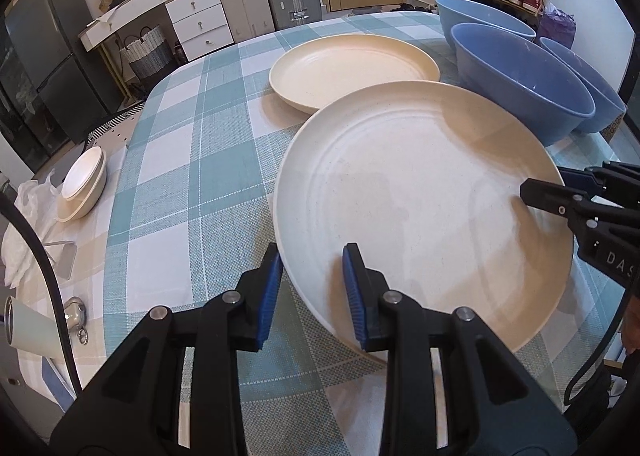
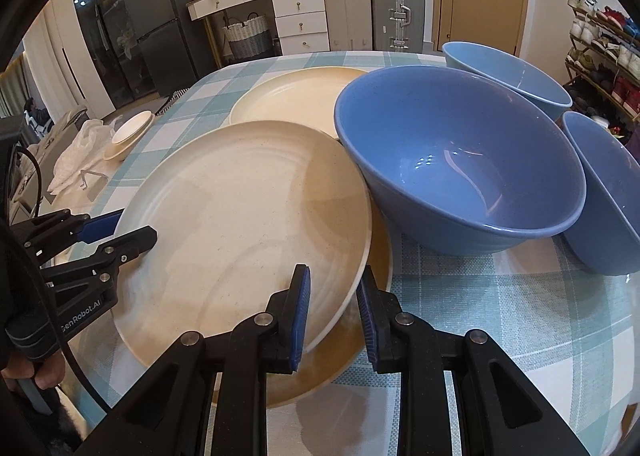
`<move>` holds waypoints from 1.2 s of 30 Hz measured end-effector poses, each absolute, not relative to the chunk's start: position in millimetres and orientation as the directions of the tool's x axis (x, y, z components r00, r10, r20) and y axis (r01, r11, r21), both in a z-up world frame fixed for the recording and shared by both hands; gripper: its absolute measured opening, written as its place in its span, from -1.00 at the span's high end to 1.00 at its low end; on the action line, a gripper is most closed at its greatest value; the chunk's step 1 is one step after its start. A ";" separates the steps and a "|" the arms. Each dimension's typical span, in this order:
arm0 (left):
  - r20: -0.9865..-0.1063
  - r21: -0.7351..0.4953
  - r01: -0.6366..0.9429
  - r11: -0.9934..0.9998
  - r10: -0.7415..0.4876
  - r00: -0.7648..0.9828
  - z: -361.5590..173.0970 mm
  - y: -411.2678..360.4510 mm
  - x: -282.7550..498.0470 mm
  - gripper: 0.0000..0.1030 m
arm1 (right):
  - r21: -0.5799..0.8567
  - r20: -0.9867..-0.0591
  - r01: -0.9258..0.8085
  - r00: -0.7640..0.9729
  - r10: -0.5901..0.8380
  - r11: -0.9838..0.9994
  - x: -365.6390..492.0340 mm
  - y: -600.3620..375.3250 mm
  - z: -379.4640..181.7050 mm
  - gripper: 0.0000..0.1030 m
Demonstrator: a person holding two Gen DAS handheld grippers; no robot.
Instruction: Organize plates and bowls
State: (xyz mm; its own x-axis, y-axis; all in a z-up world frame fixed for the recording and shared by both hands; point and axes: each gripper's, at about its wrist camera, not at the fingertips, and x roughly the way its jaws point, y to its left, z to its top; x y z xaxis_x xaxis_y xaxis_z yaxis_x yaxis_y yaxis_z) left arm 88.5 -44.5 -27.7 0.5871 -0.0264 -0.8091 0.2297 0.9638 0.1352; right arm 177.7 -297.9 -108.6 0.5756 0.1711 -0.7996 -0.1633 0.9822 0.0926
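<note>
Two tongs share one cream plate [image 2: 240, 215] over the checked table [image 1: 192, 159]. Far left, small cream bowls [image 1: 82, 183] already sit nested. Next, the left gripper [image 1: 312, 288] pinches the plate's left rim, and the right gripper [image 2: 334, 316] clamps its right rim. That plate tilts, left edge higher, hanging just above another plate [image 2: 360, 348] below it. Being round, it has no long axis. Behind lies a third plate [image 1: 352, 69]. Rightmost, three blue bowls [image 2: 456, 163] stand separately, so stacking looks barely begun.
</note>
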 end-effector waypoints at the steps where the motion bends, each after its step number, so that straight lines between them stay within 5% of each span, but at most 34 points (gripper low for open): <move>1: -0.810 0.138 0.231 0.963 -0.025 0.586 -28.0 -44.9 87.8 0.48 | 0.093 -0.800 -0.162 0.575 0.171 0.982 176.6 -297.0 -108.6 0.52; 13: -0.819 0.161 0.253 0.954 -0.014 0.574 -29.3 -50.5 82.7 0.42 | 0.082 -0.804 -0.169 0.571 0.165 0.982 177.6 -292.9 -114.5 0.52; 20: -0.827 0.125 0.258 0.958 -0.043 0.560 -28.3 -48.6 82.5 0.02 | 0.071 -0.803 -0.189 0.572 0.168 0.979 172.9 -290.7 -112.4 0.45; 29: -0.830 0.082 0.261 0.962 -0.079 0.552 -27.0 -47.0 82.9 -0.42 | 0.029 -0.798 -0.206 0.585 0.147 0.978 162.9 -283.0 -109.2 0.12; 36: -0.825 0.022 0.254 0.967 -0.126 0.551 -21.8 -39.4 83.7 -0.45 | 0.021 -0.773 -0.199 0.619 0.142 0.980 158.4 -290.3 -95.1 -0.15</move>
